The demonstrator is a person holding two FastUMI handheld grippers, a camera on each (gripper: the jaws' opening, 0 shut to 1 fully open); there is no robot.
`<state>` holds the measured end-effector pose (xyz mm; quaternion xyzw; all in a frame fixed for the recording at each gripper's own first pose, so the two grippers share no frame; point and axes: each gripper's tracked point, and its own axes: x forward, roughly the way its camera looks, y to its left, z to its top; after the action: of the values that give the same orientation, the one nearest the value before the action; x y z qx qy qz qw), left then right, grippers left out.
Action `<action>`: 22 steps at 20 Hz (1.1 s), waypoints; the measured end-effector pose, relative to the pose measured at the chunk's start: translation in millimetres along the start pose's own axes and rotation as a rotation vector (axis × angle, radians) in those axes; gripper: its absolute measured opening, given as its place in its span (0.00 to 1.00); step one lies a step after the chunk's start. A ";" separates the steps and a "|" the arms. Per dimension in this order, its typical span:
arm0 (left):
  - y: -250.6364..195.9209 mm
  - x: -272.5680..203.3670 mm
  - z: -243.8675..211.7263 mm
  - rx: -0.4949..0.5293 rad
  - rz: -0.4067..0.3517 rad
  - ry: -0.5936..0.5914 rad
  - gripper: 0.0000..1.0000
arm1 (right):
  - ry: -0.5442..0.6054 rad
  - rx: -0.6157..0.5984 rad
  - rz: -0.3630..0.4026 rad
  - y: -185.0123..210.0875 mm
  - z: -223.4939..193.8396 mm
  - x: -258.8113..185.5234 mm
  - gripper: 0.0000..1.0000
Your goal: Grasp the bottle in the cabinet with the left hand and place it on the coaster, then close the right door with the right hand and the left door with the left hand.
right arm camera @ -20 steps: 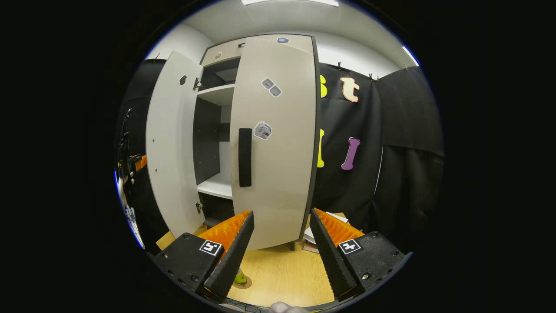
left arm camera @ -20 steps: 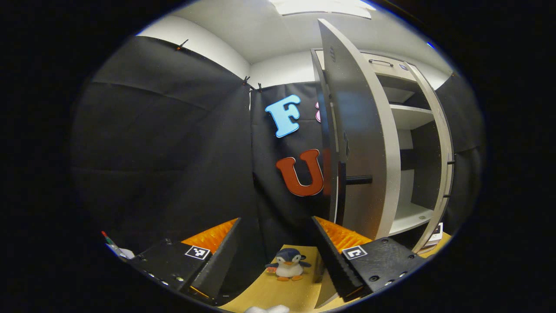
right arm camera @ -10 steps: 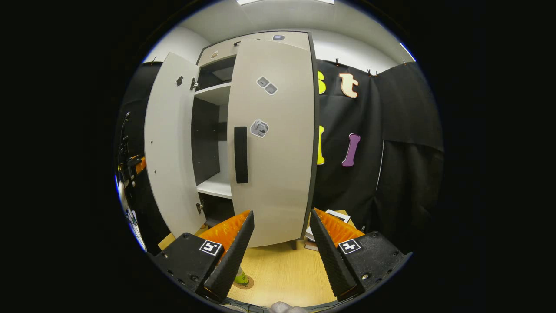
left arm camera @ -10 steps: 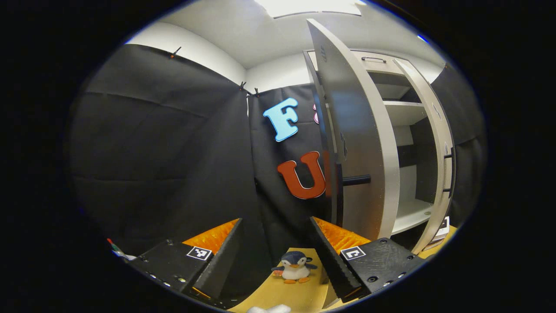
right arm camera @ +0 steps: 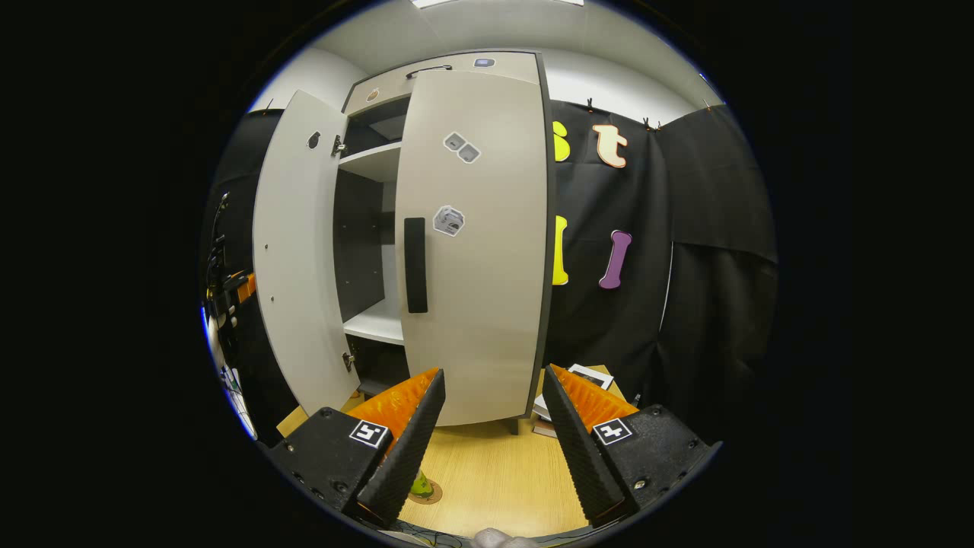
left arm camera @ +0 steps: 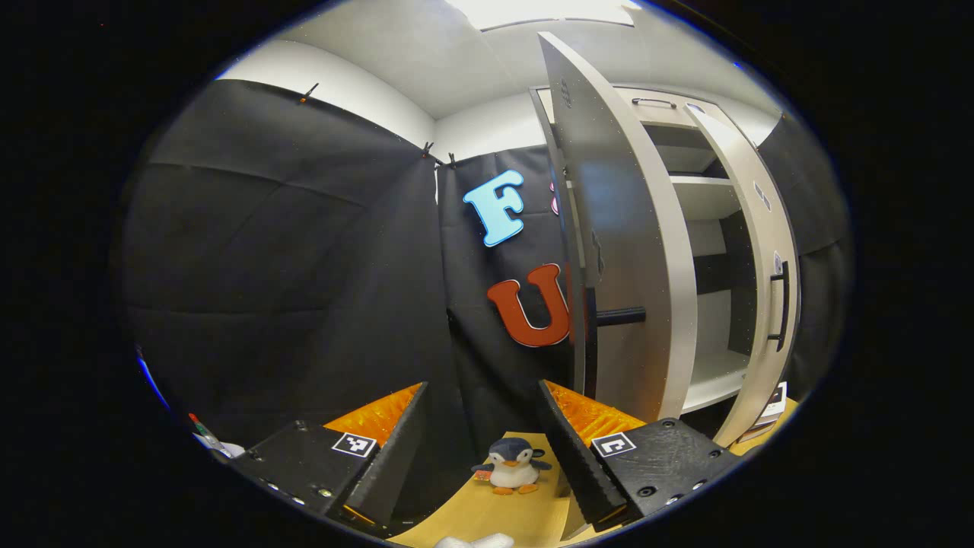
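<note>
Pale grey laminate right cabinet door (right arm camera: 475,243) stands nearly shut, at twelve o'clock from the right gripper (right arm camera: 493,426), whose jaws gape, holding nothing. Green bottle (right arm camera: 419,485) sits on round brown coaster (right arm camera: 428,496) at seven o'clock. Left gripper (left arm camera: 478,438) gapes empty; tall left door (left arm camera: 620,243) stands at one o'clock.

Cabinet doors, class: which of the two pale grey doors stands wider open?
The left door, swung far out, showing its plain inner face; the right door, bearing the black handle, is nearly shut.

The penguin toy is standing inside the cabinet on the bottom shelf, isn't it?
Not quite. The penguin toy is standing on the wooden table, outside the cabinet, as the left gripper view shows between the left tool's fingers.
</note>
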<state>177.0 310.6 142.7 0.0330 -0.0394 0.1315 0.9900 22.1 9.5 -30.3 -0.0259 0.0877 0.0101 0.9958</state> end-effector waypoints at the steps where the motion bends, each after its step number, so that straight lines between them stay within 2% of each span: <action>1: -5.7 -1.0 1.0 0.002 -0.008 -0.001 0.87 | 0.001 0.002 -0.001 -1.9 -0.1 0.4 0.80; 6: -34.6 -9.4 3.5 -0.005 -0.040 -0.002 0.87 | 0.006 0.003 0.000 -9.0 0.8 -0.4 0.80; 10: -65.3 -12.3 4.0 0.000 -0.108 -0.003 0.87 | 0.006 0.002 -0.003 -14.7 2.7 -3.4 0.80; 11: -73.8 -12.6 5.1 0.006 -0.127 -0.005 0.91 | 0.007 0.005 -0.001 -15.3 2.9 -3.8 0.80; 12: -82.3 -12.1 6.1 0.014 -0.144 -0.005 0.87 | 0.009 0.007 0.000 -15.4 2.5 -4.0 0.80; 16: -108.2 -9.3 5.9 0.017 -0.198 0.006 0.85 | 0.004 0.005 -0.006 -19.4 5.4 -7.6 0.80; 17: -114.1 -10.0 6.3 0.011 -0.212 0.012 0.94 | 0.002 0.007 -0.008 -20.4 7.1 -8.6 0.80; 22: -126.7 -14.7 10.0 0.025 -0.243 0.002 0.96 | -0.014 0.015 -0.025 -24.7 11.2 -16.1 0.80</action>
<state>195.5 184.0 144.4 0.0497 -0.0326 0.0110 0.9982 8.8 -14.8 -15.2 -0.0197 0.0805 -0.0028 0.9966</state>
